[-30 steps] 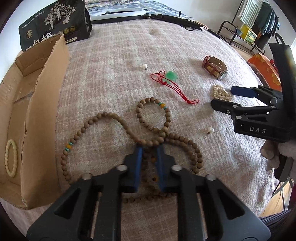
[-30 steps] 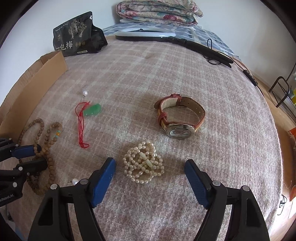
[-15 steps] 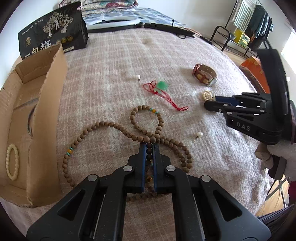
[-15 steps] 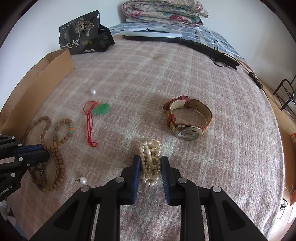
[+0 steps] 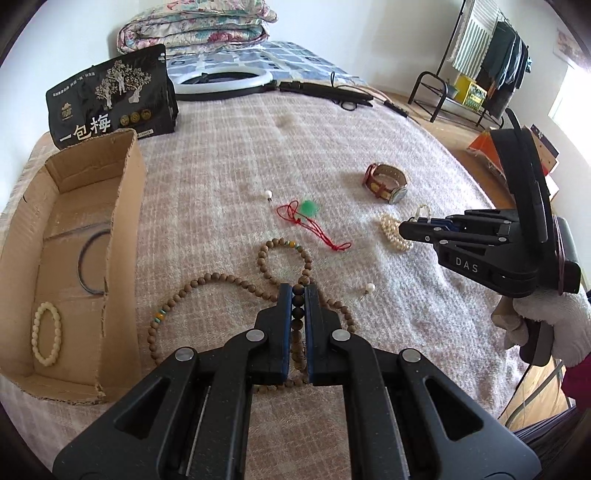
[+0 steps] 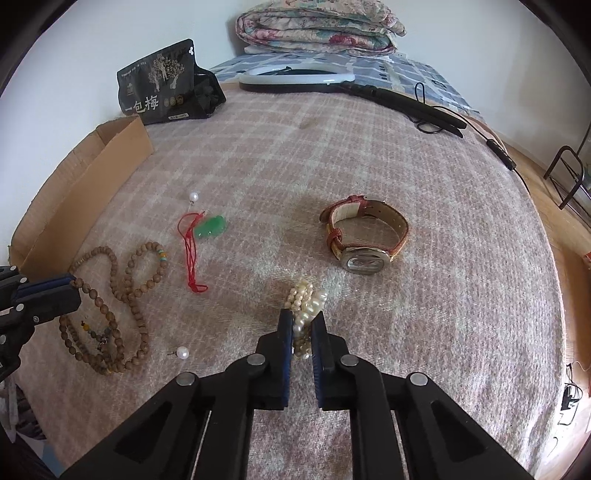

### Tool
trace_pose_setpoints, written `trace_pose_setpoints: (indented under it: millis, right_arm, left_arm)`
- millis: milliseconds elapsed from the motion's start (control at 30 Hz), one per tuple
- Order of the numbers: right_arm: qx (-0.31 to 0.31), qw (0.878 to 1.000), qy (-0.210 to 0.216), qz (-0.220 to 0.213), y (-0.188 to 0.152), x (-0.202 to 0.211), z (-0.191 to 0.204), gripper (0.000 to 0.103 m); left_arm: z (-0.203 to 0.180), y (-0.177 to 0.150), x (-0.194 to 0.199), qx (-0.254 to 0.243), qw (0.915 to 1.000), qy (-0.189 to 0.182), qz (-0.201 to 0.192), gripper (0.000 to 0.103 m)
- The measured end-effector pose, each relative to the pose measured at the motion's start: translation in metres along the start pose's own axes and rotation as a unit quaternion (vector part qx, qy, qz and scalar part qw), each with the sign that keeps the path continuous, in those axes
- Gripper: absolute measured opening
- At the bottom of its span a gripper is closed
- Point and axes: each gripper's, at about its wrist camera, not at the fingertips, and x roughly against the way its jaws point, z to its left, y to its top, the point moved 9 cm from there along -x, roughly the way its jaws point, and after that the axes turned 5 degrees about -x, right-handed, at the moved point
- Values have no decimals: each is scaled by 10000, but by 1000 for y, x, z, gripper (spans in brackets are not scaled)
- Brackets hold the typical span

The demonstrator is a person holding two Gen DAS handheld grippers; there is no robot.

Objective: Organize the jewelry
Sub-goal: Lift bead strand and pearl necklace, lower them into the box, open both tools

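Note:
A long string of brown wooden beads lies looped on the plaid blanket, and my left gripper is shut on a strand of it, lifting that strand a little. My right gripper is shut on a bunched white pearl bracelet. A red-strapped watch lies beyond the pearls. A green pendant on a red cord lies mid-blanket. Two loose pearl earrings lie nearby.
An open cardboard box at the left holds a cream bead bracelet and a dark bangle. A black snack bag, a ring light and folded quilts sit at the far edge. A gloved hand holds the right gripper.
The right gripper closed from wide open onto the pearl bracelet, bunching it. The left gripper tightened on the wooden beads and rose, pulling the strand up.

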Motion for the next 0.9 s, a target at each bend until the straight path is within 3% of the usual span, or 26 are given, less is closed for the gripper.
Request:
trace_pose_setpoints:
  millis: [500, 900]
  right_arm:
    - [-153, 9967, 108, -794, 39, 72, 9, 6]
    - [-127, 9911, 59, -1327, 54, 128, 22, 6]
  left_arm:
    - [5, 28, 55, 233, 9977, -272, -569, 4]
    - [11, 74, 125, 410, 9878, -508, -1417, 4]
